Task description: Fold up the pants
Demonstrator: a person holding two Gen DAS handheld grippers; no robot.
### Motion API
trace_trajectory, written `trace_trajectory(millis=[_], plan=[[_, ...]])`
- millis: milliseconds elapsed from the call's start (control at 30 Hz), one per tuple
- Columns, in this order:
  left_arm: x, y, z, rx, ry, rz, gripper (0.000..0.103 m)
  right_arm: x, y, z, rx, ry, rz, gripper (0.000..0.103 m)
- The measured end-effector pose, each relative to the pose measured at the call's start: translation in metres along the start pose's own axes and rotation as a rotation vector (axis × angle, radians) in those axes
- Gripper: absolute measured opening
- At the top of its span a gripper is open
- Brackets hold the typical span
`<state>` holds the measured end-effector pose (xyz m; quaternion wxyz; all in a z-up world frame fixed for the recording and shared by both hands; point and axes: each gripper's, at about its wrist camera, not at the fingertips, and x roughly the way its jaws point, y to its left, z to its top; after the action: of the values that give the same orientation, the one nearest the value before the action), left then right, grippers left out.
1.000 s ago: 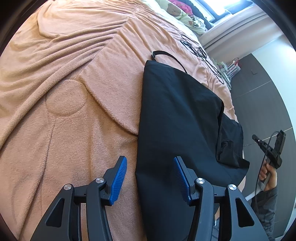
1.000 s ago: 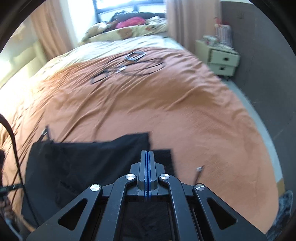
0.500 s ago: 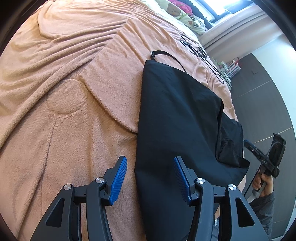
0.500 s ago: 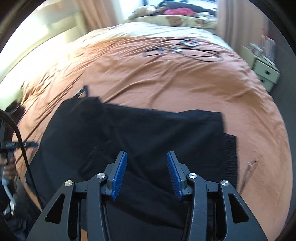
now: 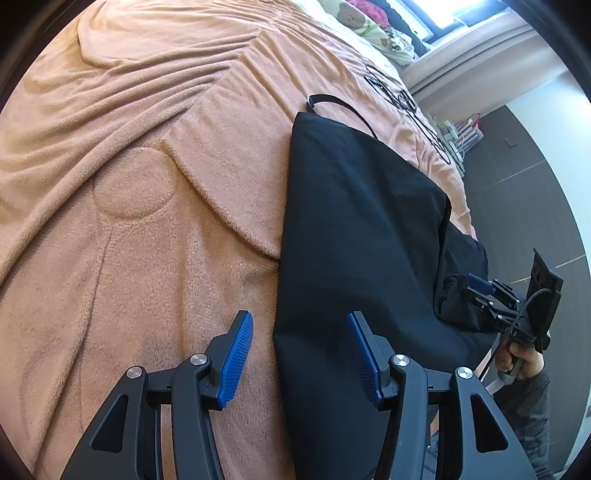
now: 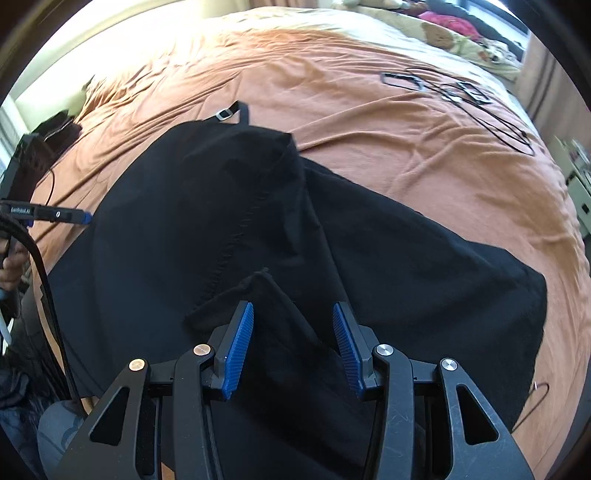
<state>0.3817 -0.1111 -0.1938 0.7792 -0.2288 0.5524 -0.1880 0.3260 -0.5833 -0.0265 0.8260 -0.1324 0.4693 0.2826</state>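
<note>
Two sets of blue-padded fingers stand wide apart, neither holding anything. On the left gripper (image 5: 299, 354) the spread fingers straddle the pants' (image 5: 354, 236) near long edge: one blue pad hangs over the bare blanket (image 5: 129, 229), the other over black cloth. The right gripper (image 6: 293, 343), fingers just as wide, hovers over the pants (image 6: 221, 221) with a small raised fold of cloth (image 6: 258, 291) between its pads; whether the pads touch it I cannot tell. The pants are black and matte, lying on the orange-brown blanket (image 6: 369, 122) that covers the bed, doubled over so one layer lies across another, with a stitched seam running from the fold toward 12 o'clock. In the right wrist view a wide leg spreads toward 3 o'clock, its hem near the bed's edge. A black strap with a metal buckle (image 6: 225, 114) pokes out from the far end at 12 o'clock. In the left wrist view the right gripper (image 5: 480, 291) appears at 3 o'clock, low against the cloth's edge. Farther out at 1 o'clock, thin black cables (image 6: 480, 107) loop on the blanket, and beyond them bright bedding with a teddy bear (image 6: 439, 33) lies under the window. A thin wire (image 6: 532, 398) rests near the hem at 4 o'clock.
</note>
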Motion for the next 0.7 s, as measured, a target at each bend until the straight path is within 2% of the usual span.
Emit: trace_trajectory(millis=[33, 67, 100, 133, 400, 700], plan=[[0.000, 0.000, 0.001, 0.000, 0.000, -0.002, 0.055, 0.003, 0.001, 0.001, -0.010, 0.010, 0.006, 0.040], [0.000, 0.000, 0.002, -0.003, 0.000, -0.005, 0.055, 0.005, 0.003, 0.002, -0.019, 0.022, 0.007, 0.020], [0.001, 0.000, 0.002, -0.005, 0.002, -0.008, 0.055, 0.010, 0.006, 0.004, -0.031, 0.044, 0.005, 0.008], [0.001, 0.000, 0.003, -0.007, 0.003, -0.011, 0.055, 0.010, 0.007, 0.004, -0.038, 0.044, -0.010, 0.002], [0.008, 0.001, 0.005, -0.043, 0.034, -0.049, 0.055, -0.030, -0.012, 0.001, 0.072, -0.091, -0.092, 0.001], [0.010, 0.003, -0.003, -0.095, 0.072, -0.094, 0.054, -0.078, -0.051, -0.018, 0.256, -0.219, -0.262, 0.001]])
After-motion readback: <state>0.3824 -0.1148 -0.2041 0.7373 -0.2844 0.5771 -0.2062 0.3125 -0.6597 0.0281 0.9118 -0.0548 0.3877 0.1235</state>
